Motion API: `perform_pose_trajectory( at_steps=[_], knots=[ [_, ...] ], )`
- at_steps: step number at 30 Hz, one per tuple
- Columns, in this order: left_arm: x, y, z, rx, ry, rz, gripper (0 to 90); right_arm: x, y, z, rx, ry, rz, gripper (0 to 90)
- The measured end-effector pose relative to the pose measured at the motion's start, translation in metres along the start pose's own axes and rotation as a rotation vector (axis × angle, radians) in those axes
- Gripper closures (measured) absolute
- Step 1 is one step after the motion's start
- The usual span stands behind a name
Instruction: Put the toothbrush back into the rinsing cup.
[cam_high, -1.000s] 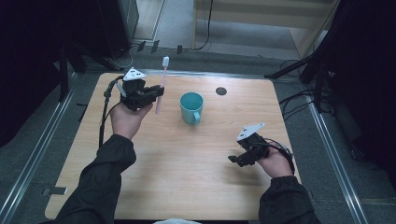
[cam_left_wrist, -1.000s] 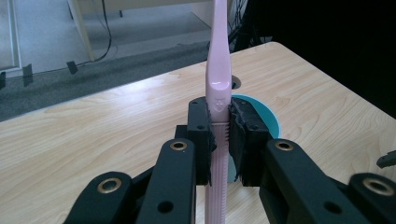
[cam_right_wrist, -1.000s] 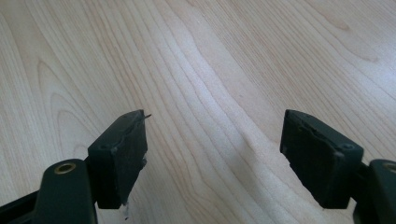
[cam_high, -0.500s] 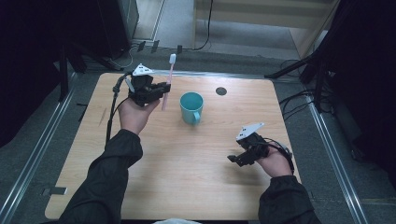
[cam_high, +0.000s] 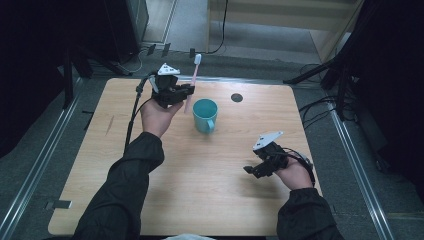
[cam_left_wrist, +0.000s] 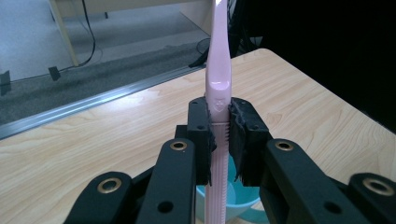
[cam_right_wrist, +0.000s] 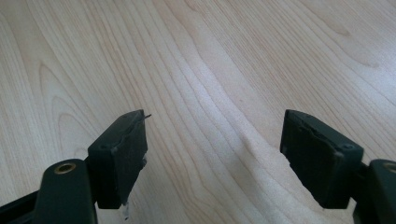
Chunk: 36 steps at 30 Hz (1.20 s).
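A pink toothbrush (cam_high: 191, 82) is held upright in the left gripper (cam_high: 176, 94), whose jaws are closed on the ribbed part of its handle. Its long axis runs nearly vertical, the white bristle head pointed up and the handle's foot pointed down. In the left gripper view the handle (cam_left_wrist: 218, 140) is seen pinched between the two black pads, with the rim of a teal mug (cam_left_wrist: 233, 205) just below and beyond them. In the high view the mug (cam_high: 205, 114) is seen standing upright just to the right of the left gripper, its handle turned toward the person, and the toothbrush is carried close beside its rim, not yet inside.

Judged from this, the brush is being brought to the mug to be stood in it. A miss is the main risk: if the foot of the handle is lowered onto the rim rather than into the opening, the light mug could be tipped or pushed across the wooden table (cam_high: 150, 200). The grip is narrow and sits low on the handle, so the brush could pivot between the pads if the foot is knocked.

The right gripper (cam_high: 257, 169) is held well apart, nearer the person, its jaws spread wide over bare wood and nothing between them (cam_right_wrist: 212, 154).
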<state>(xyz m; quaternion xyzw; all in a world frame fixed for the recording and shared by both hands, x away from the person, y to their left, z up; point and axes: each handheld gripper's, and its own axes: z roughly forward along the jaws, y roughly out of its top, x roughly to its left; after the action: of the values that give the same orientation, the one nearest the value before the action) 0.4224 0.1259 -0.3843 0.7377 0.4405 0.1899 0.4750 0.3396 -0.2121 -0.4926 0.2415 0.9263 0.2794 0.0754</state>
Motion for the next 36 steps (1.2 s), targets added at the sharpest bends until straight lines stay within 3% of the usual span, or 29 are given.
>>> perform_pose_trajectory(
  at_steps=[17, 36],
  knots=[
    [-0.009, 0.008, 0.025, 0.009, -0.017, 0.008, 79.0, 0.0, -0.001, -0.002, -0.005, -0.005, 0.007, 23.4],
    [-0.012, -0.007, 0.057, 0.04, -0.009, 0.015, 78.9, 0.0, -0.002, -0.002, -0.003, -0.003, 0.002, 23.4]
  ],
)
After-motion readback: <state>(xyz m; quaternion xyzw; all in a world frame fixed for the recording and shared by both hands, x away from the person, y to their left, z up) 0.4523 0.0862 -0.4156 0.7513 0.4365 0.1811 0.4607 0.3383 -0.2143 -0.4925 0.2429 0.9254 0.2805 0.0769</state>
